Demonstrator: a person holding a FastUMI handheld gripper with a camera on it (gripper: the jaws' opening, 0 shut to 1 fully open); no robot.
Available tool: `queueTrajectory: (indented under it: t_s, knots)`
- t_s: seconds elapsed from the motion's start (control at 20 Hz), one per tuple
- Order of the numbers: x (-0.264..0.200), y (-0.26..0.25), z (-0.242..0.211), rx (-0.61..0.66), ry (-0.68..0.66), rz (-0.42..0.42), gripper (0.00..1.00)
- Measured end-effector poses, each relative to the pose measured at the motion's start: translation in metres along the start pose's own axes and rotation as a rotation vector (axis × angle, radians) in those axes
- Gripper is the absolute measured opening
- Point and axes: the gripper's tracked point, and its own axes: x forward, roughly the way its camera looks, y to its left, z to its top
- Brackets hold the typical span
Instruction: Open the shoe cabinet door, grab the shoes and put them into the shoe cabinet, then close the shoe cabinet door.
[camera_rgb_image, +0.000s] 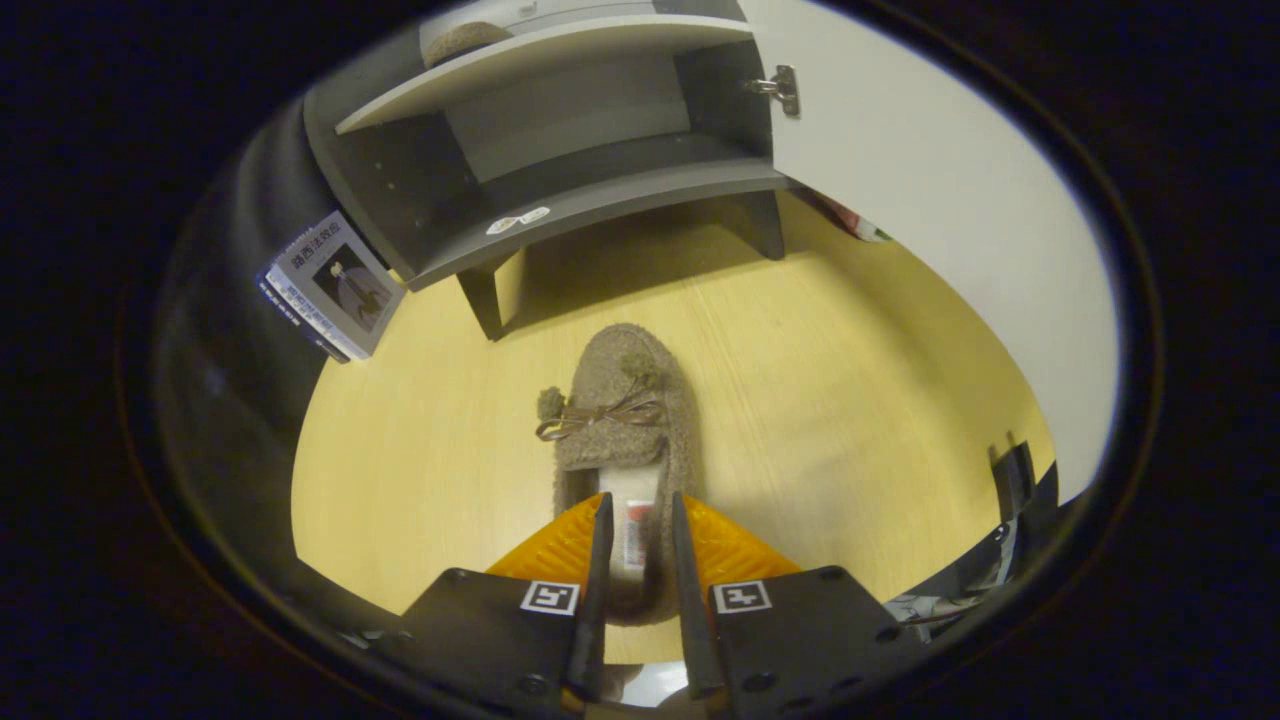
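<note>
Already the cabinet door (930, 200) stands open beyond the fingers; the gripper (637, 520) seems clenched on the heel of the fuzzy slipper (625, 400), toe ahead; shelving it and closing remain.

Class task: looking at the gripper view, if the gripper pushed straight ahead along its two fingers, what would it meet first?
The gripper already has the fuzzy shoe between its fingers, apparently clamped at the heel, so the shoe comes first. Beyond its toe lies bare floor, then the open shoe cabinet, though depth is unclear.
</note>
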Motion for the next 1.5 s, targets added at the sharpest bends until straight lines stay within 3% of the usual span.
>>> queueTrajectory:
  t_s: [0.35, 0.7, 1.1, 1.5]
  knots:
    - [-0.005, 0.014, 0.017, -0.006, -0.058, -0.011, 0.35]
    - [0.014, 0.042, 0.003, -0.074, -0.021, -0.004, 0.35]
    - [0.055, 0.044, 0.006, -0.09, -0.036, -0.078, 0.35]
    - [0.071, 0.04, 0.003, -0.203, -0.074, -0.125, 0.33]
